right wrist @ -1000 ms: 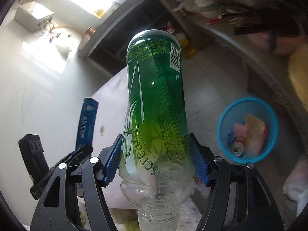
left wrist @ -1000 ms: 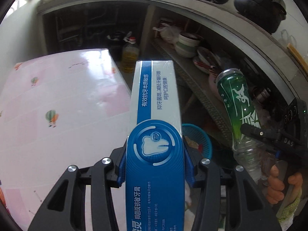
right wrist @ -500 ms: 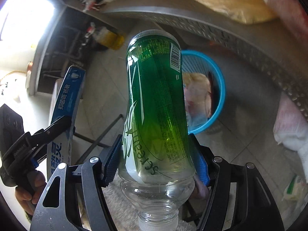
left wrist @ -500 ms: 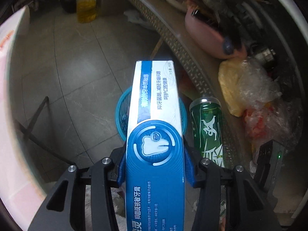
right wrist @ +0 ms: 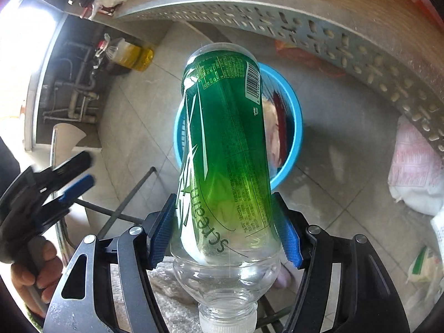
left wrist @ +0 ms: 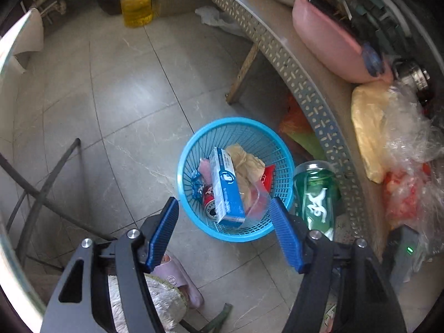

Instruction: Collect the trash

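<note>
My left gripper (left wrist: 226,231) is open and empty above a blue plastic basket (left wrist: 191,149) on the floor. A blue and white toothpaste box (left wrist: 226,186) lies in the basket on crumpled paper, a can and wrappers. My right gripper (right wrist: 224,230) is shut on a green-labelled plastic bottle (right wrist: 224,144), held bottom-forward over the same basket (right wrist: 294,127). The bottle also shows in the left wrist view (left wrist: 316,194), just right of the basket. The left gripper shows at the left of the right wrist view (right wrist: 72,177).
A perforated metal shelf edge (left wrist: 291,63) runs along the right, with a pink tub (left wrist: 330,41) and plastic bags (left wrist: 388,127) on it. An oil jug (left wrist: 136,0) stands at the back. A folding table's leg (left wrist: 47,183) and a slipper (left wrist: 177,277) are at lower left.
My left gripper opened and the toothpaste box dropped into the basket. Both grippers moved closer over the basket; the right still holds the bottle.
</note>
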### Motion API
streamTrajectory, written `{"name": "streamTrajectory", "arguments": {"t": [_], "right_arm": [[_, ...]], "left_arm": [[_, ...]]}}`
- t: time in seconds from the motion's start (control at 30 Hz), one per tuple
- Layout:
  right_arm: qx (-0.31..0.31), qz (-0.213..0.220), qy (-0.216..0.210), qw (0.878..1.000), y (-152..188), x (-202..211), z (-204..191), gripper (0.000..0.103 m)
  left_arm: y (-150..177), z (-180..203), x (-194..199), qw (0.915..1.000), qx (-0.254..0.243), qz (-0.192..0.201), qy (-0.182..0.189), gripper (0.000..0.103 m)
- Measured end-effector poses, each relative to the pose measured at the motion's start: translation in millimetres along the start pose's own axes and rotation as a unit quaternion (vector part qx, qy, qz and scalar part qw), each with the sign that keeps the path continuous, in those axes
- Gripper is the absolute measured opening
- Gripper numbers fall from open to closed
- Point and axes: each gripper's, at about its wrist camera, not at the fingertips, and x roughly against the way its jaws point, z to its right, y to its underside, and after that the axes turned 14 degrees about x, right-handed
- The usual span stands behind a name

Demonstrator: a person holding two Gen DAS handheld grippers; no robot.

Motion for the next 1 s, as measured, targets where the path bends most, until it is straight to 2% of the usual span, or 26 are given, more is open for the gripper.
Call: {"name": "streamTrajectory", "arguments": {"t": [0.13, 0.27, 0.37, 0.5, 0.57, 0.73, 0.9, 1.0], "right_arm": [[0.007, -0.005, 0.0, 1.0, -3.2, -4.4, 0.6, 0.063], [0.018, -0.014, -0.012, 1.0, -12.6, -12.5, -8.7, 0.063], [0.033, -0.026, -0.029, 0.999, -21.2, -20.4, -20.5, 0.063], [0.029, -0.053, -0.054, 0.997, -38.6, -50.2, -37.5, 0.063], [0.003, -0.055, -0.051, 0.997, -49.5, -63.0, -35.1, 0.063], [-0.105, -0.044, -0.046, 0.992, -72.3, -90.6, -11.0, 0.065], [-0.142, -0.03, -0.032, 0.989, -72.2, -96.6, 4.9, 0.07], [-0.13, -0.017, -0.026, 0.991, -61.4, -81.4, 3.4, 0.07]], "left_arm": [[9.5, -15.6, 40.4, 0.9991, 0.002, 0.03, 0.031, 0.066], [29.8, -35.9, 91.1, 0.9955, -0.012, 0.079, 0.051, 0.07], [46.9, -55.5, 123.7, 0.9923, -0.011, 0.114, 0.047, 0.07], [70.2, -86.5, 151.1, 0.9898, 0.008, 0.139, 0.032, 0.071], [82.9, -103.0, 161.8, 0.9886, 0.018, 0.148, 0.02, 0.071], [107.5, -140.5, 176.0, 0.9874, 0.046, 0.151, 0.005, 0.071], [124.2, -171.3, 183.9, 0.9842, 0.074, 0.161, -0.001, 0.072], [129.6, -183.4, 189.3, 0.9815, 0.089, 0.17, 0.004, 0.071]]}}
